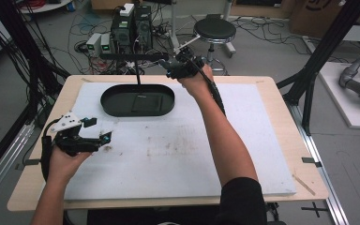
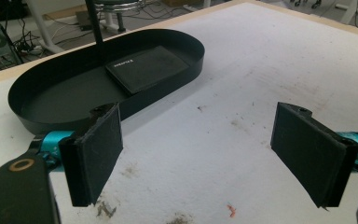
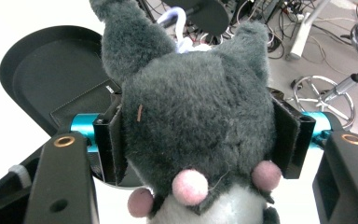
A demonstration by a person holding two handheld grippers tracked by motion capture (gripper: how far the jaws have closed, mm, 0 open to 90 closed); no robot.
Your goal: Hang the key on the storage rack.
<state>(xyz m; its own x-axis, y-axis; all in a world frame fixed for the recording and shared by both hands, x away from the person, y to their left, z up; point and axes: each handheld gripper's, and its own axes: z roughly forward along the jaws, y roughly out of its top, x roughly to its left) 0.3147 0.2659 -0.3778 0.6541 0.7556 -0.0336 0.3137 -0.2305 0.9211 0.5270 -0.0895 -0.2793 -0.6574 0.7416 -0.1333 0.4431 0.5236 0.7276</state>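
Observation:
My right gripper (image 3: pixel 198 135) is shut on a grey plush toy (image 3: pixel 191 93) with pink spots and a white belly, and its black pads press both sides of the body. In the high view that gripper (image 1: pixel 180 65) hangs above the table's far edge, just right of a black oval tray (image 1: pixel 108 105). A flat black case (image 1: pixel 145 102) lies inside the tray. My left gripper (image 1: pixel 98 131) hovers low over the white foam mat at the near left. Its jaws (image 2: pixel 200 154) stand wide open with nothing between them, facing the tray (image 2: pixel 168 91) and the case (image 2: pixel 147 67).
A thin black pole (image 1: pixel 138 77) with a crossbar (image 1: pixel 131 56) rises from the tray's far side. The white mat (image 1: pixel 178 154) bears brown stains. Beyond the table are a round stool (image 1: pixel 214 30), computer boxes (image 1: pixel 131 28) and floor cables.

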